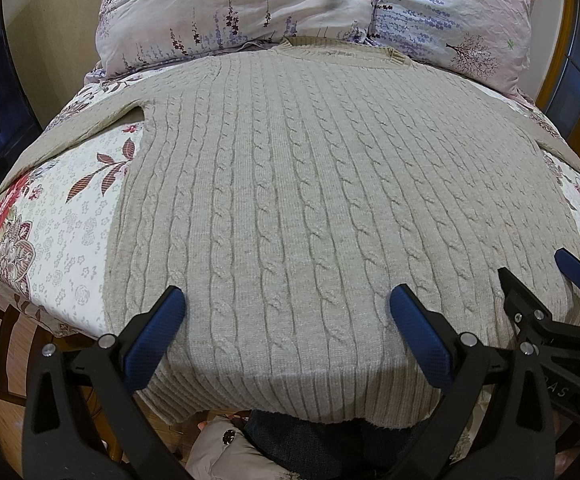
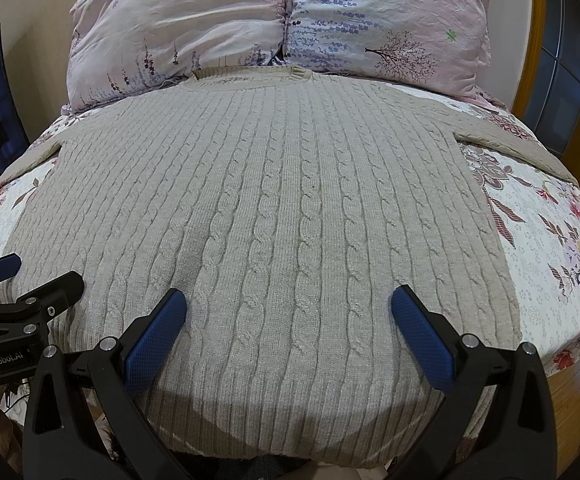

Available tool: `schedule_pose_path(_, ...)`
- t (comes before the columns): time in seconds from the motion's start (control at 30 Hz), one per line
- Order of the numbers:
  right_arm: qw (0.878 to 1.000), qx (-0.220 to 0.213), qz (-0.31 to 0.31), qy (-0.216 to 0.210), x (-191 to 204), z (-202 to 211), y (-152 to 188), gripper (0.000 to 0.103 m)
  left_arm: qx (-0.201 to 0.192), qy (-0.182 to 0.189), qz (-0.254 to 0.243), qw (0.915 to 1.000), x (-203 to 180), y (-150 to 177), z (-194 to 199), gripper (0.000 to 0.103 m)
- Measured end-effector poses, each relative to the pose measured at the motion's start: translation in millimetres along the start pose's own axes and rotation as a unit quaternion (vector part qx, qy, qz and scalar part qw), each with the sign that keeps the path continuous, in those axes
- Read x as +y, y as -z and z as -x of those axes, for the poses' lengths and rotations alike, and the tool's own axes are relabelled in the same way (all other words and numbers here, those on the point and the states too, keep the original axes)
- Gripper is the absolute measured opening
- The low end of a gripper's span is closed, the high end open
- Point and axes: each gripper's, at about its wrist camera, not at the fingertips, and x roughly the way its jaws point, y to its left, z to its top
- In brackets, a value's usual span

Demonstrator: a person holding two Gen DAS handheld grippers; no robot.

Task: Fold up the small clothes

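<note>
A beige cable-knit sweater point(image 1: 290, 200) lies flat on a flowered bedspread, collar far, ribbed hem near; it also shows in the right wrist view point(image 2: 274, 208). Its sleeves spread out to both sides. My left gripper point(image 1: 286, 312) is open and empty, hovering over the sweater's lower left part near the hem. My right gripper point(image 2: 288, 312) is open and empty over the lower right part. The right gripper also shows at the right edge of the left wrist view point(image 1: 542, 276), and the left gripper at the left edge of the right wrist view point(image 2: 30, 280).
Two pale pink flowered pillows point(image 2: 282, 28) lie behind the collar. The flowered bedspread point(image 2: 550, 248) shows on both sides of the sweater. A wooden frame point(image 2: 530, 40) stands at the far right. Wooden floor point(image 1: 18, 344) and a chair are at the lower left.
</note>
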Motion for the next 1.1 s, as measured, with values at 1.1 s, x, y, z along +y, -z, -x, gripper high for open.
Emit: schedule_pose_path(1.1,0.999,-0.013,-0.023,-0.047,-35,-7,-25,0.102,-0.006,0.008,-0.009,0.9999,4,-20,-13,0.101)
